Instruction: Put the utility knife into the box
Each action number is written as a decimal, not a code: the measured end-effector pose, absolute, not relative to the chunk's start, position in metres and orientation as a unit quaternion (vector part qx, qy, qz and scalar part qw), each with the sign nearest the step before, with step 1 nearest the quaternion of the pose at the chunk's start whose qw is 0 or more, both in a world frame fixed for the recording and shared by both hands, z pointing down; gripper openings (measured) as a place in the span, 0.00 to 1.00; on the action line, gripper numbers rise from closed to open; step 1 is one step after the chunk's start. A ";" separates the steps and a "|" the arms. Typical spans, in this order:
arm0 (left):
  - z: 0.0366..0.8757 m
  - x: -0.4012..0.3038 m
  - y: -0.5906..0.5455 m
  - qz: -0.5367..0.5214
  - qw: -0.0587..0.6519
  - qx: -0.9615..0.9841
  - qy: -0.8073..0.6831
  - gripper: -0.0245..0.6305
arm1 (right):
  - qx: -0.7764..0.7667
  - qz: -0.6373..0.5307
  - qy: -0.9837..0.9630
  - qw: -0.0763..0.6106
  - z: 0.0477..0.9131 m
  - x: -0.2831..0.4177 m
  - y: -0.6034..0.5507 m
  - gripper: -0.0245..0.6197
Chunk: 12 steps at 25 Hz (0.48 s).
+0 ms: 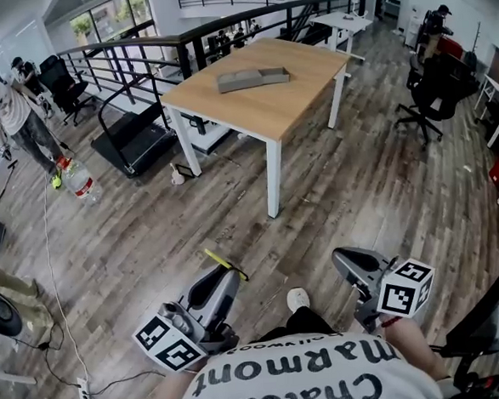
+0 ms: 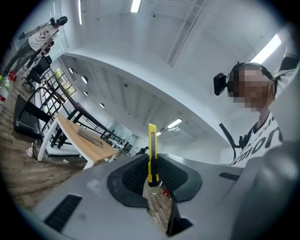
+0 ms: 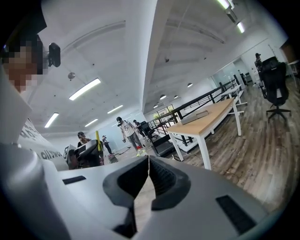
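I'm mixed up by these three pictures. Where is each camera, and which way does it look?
Head view: on the person's head, looking steeply down at floor, table, left gripper, right gripper; shirt shows.
Left gripper view: rides that gripper, facing upward along jaws shut on the utility knife; shirt at right.
Right gripper view: rides that gripper, facing along shut, empty jaws; shirt at left.
Shared: all three show the table and box.

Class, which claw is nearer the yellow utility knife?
Left. The left claw grips the utility knife by one end; the right claw, shut and empty, is apart from it, off to its right.
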<state>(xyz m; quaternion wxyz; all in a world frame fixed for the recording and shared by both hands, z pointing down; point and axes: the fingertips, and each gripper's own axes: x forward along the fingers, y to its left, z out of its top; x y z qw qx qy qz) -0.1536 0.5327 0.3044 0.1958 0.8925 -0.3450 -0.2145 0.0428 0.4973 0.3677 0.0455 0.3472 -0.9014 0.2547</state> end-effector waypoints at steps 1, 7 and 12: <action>0.304 -0.154 0.528 -0.215 0.194 0.891 -0.350 0.13 | 0.344 0.255 -0.903 0.044 0.367 0.042 0.492 0.05; 0.304 -0.155 0.479 -0.250 0.224 0.868 -0.366 0.13 | 0.339 0.265 -0.902 0.044 0.375 0.057 0.442 0.05; 0.304 -0.144 0.432 -0.259 0.230 0.860 -0.374 0.13 | 0.339 0.276 -0.899 0.035 0.375 0.072 0.392 0.05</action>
